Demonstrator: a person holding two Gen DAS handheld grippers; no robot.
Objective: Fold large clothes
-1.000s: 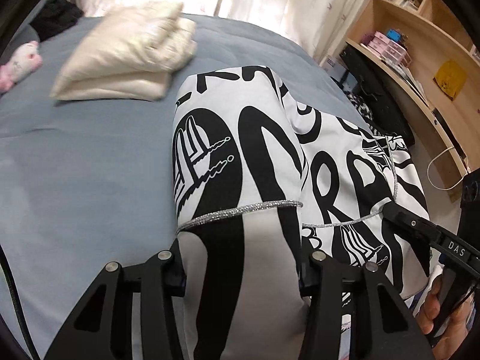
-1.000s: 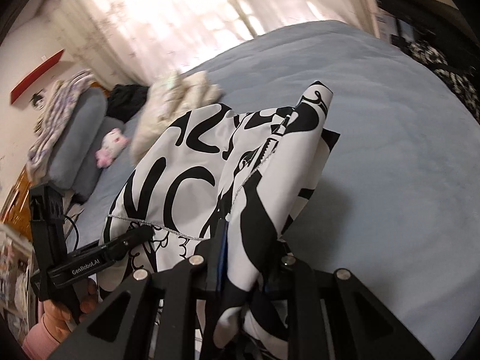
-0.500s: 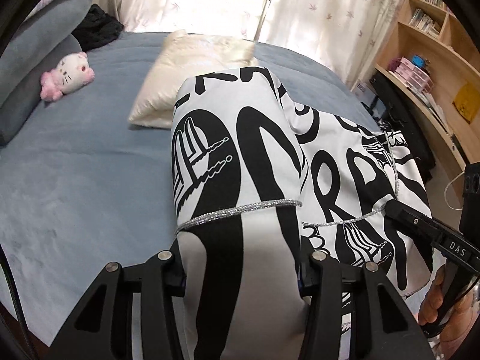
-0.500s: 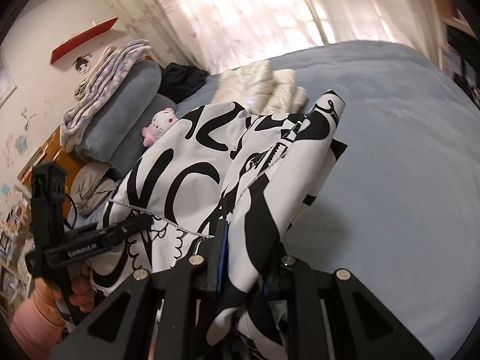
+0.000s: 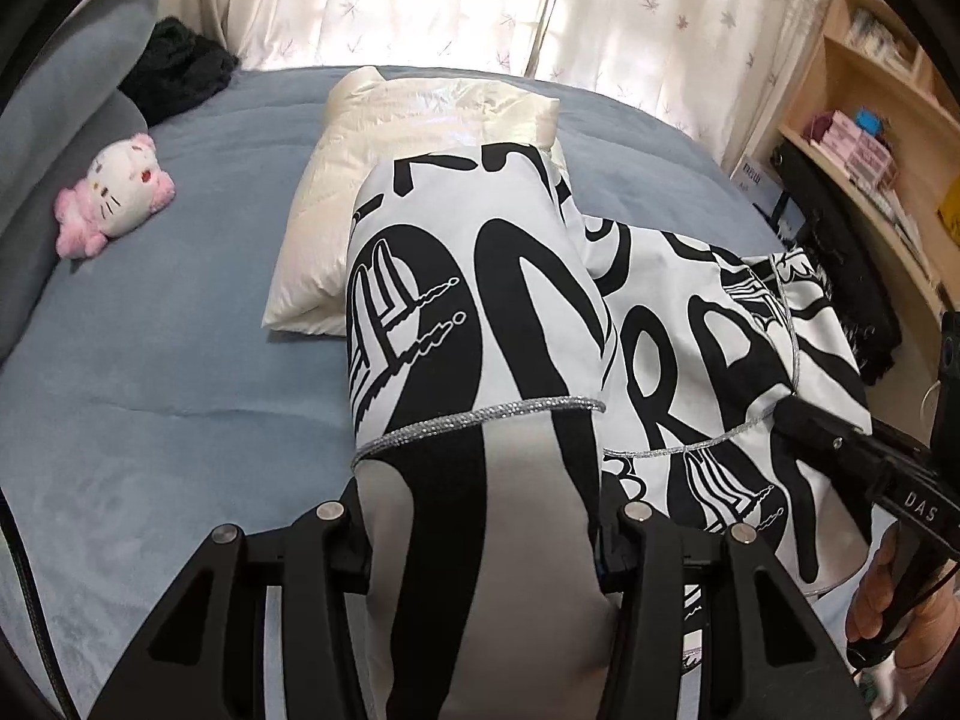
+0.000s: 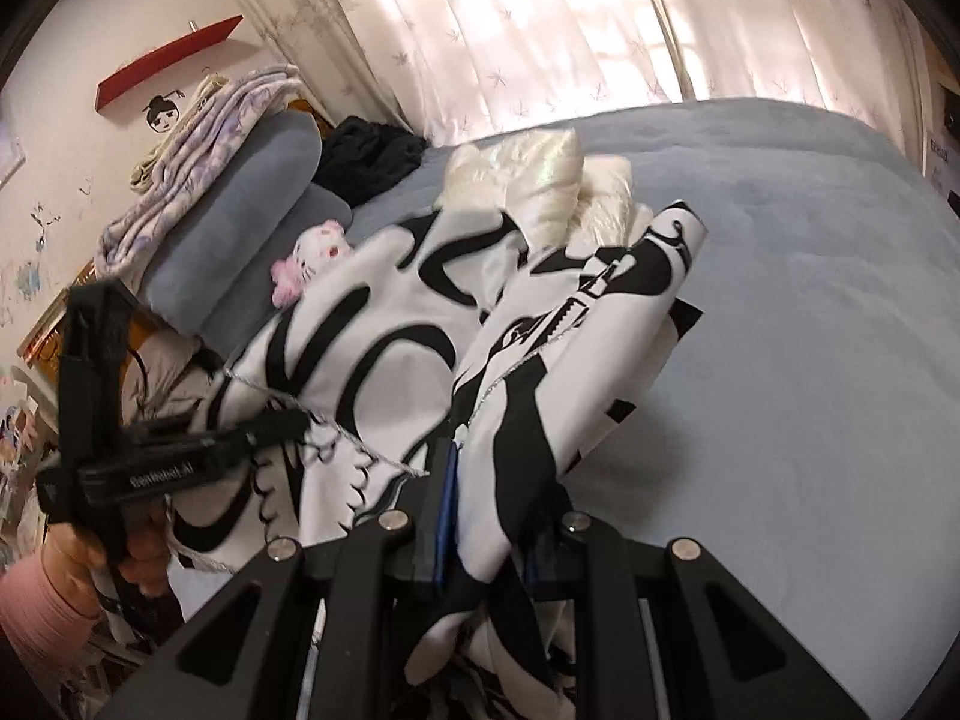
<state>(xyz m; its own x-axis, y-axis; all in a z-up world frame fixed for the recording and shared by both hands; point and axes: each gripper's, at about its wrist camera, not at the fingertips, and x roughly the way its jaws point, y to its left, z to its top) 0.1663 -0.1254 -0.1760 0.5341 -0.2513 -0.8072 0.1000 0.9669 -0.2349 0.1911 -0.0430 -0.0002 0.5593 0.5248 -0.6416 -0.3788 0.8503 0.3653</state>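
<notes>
Black-and-white printed garment (image 5: 480, 312) lifted above the blue bed (image 5: 150, 360), left claw (image 5: 486, 516) pinching its cloth at lower centre, right claw (image 6: 492, 516) pinching another bunched part, cream pillow (image 5: 420, 138) behind

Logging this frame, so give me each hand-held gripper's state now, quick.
Left hand-held gripper: closed on the black-and-white garment.
Right hand-held gripper: closed on the same garment.

Black-and-white printed garment (image 5: 480, 312), held aloft
</notes>
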